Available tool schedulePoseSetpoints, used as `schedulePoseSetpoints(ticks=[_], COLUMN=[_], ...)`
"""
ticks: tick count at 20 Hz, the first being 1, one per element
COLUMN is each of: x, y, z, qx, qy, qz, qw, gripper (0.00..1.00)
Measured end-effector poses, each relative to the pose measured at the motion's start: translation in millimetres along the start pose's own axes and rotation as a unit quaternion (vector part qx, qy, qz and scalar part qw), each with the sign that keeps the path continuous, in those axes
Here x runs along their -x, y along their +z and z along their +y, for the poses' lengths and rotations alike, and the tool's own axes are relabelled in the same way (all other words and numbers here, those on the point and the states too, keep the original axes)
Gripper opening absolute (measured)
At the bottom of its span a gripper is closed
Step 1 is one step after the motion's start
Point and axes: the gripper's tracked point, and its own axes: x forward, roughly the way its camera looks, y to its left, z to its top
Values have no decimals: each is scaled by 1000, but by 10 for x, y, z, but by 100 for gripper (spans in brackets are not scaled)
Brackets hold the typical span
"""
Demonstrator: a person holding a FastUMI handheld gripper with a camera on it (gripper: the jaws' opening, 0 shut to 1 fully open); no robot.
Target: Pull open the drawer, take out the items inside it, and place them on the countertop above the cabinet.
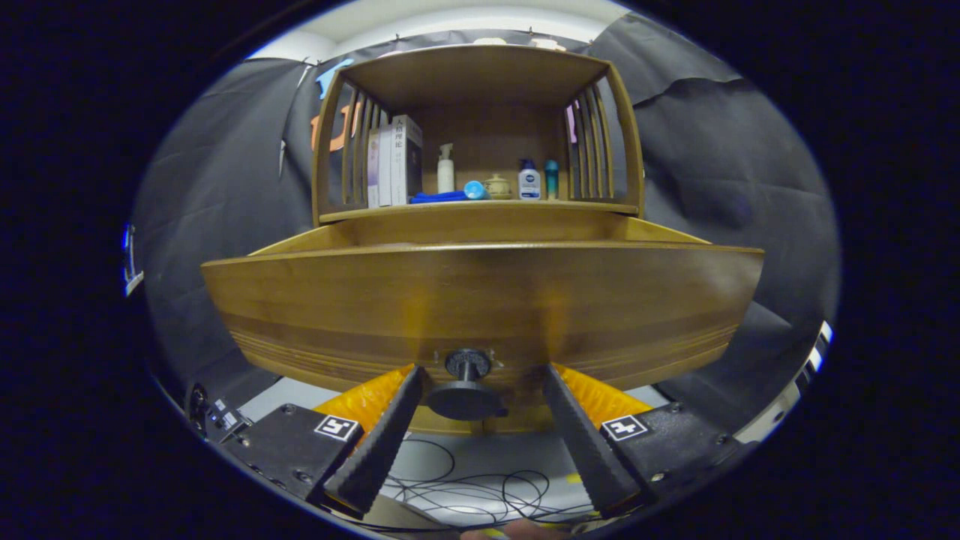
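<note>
The wooden drawer (480,300) is pulled out toward me, its wide front panel right ahead of the fingers. A black round knob (466,397) sticks out from the panel's lower middle and sits between my two black ribbed fingers (390,427) without touching either. My gripper (482,375) is open, fingertips close to the panel on both sides of the knob. The drawer's inside is hidden behind its front. Above it lies the countertop (480,208) of the cabinet, under a shelf frame.
On the countertop stand white boxes (394,161), a white pump bottle (445,169), a blue flat item (439,197), a small jar (496,186), a white-and-blue bottle (529,180) and a teal bottle (551,178). Black cables (480,487) lie on the floor below.
</note>
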Motion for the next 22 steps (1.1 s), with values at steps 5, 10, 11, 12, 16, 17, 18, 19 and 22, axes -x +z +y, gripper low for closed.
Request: schedulePoseSetpoints(ticks=[5, 10, 11, 12, 16, 17, 18, 19, 22], x=[-13, -69, -107, -160, -246, -264, -268, -283, -341], y=[17, 81, 101, 129, 189, 209, 206, 210, 255], z=[21, 9, 18, 21, 36, 26, 31, 39, 37], qx=[6, 2, 2, 2, 0, 1, 1, 0, 0], qy=[4, 9, 10, 10, 10, 9, 9, 9, 9], qz=[0, -2, -2, -3, -1, -2, -1, -2, -1], qw=[1000, 1000, 1000, 1000, 1000, 1000, 1000, 1000, 1000], gripper=[100, 100, 100, 100, 100, 100, 100, 100, 100])
